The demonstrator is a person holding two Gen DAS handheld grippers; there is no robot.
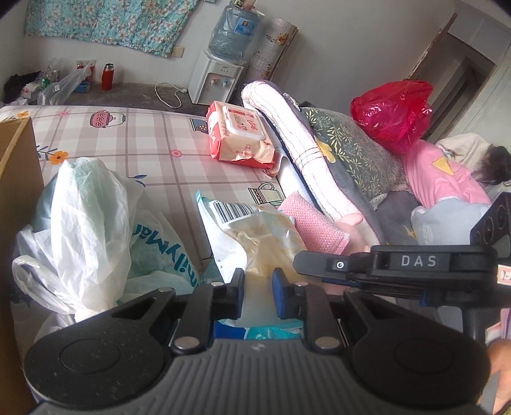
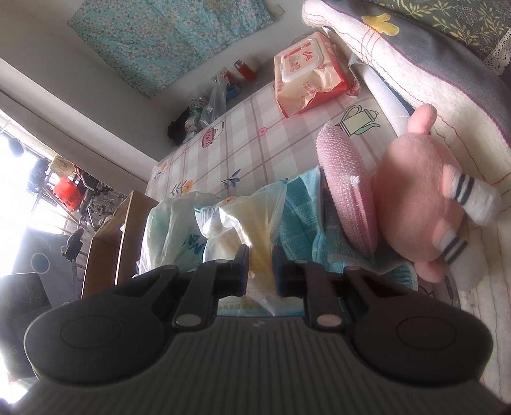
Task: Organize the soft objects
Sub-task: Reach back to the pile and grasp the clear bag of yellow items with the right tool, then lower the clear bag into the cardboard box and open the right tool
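Bed sheet: pale pink-and-grey plaid, printed with teapots, jugs and orange flowers.
Wet-wipes pack: red and cream, white flip lid.
Translucent bag: yellowish-cream, white barcode label with black bars.
White plastic bag: crumpled white with a faint green tint, teal lettering on the bag beside it.
Plush toy: soft pink, white socks with dark stripes.
Knit cloth: dusty pink, bumpy weave.
Towel: turquoise check.
Rolled quilt: cream with thin coloured stitch lines, grey edge.
Red bag: glossy red plastic.
Wall hanging: teal with small white blossoms.
Thermos: red, dark cap.
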